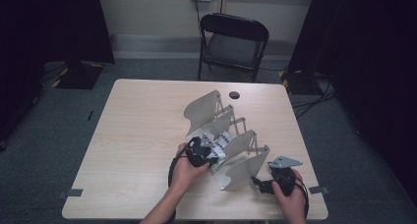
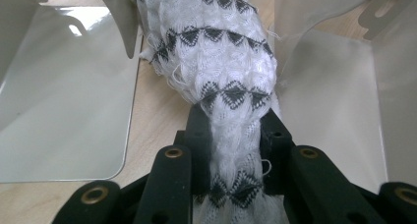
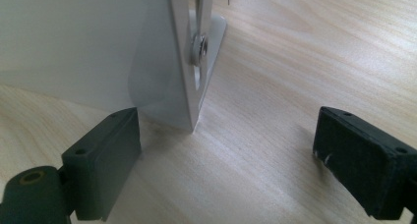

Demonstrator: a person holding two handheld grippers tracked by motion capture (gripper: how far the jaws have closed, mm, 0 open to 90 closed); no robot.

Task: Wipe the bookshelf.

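— What is that white thing with the black diamond pattern?

— A rolled cloth (image 2: pixel 216 71), knitted by the look of it. It sits down in the gap between two grey plates of the folding rack (image 1: pixel 231 135), roughly at the middle of the table (image 1: pixel 133 135).

— And who has hold of it?

— The left gripper (image 2: pixel 231 145). Its jaws are pinched narrow on the near end of the roll, the fabric bunched tight between the black pads. From above you see the left hand (image 1: pixel 189 170) pressed right against the rack's near side.

— The right one?

— The right gripper (image 1: pixel 265 184) is low at the rack's near right corner. Its jaws stand wide with nothing between them, bare wood under them; the left pad is just beside the bottom edge of the end plate (image 3: pixel 162 62), where a bolt joins a link.

— Anything else around?

— A black folding chair (image 1: pixel 233 44) beyond the far edge of the table.
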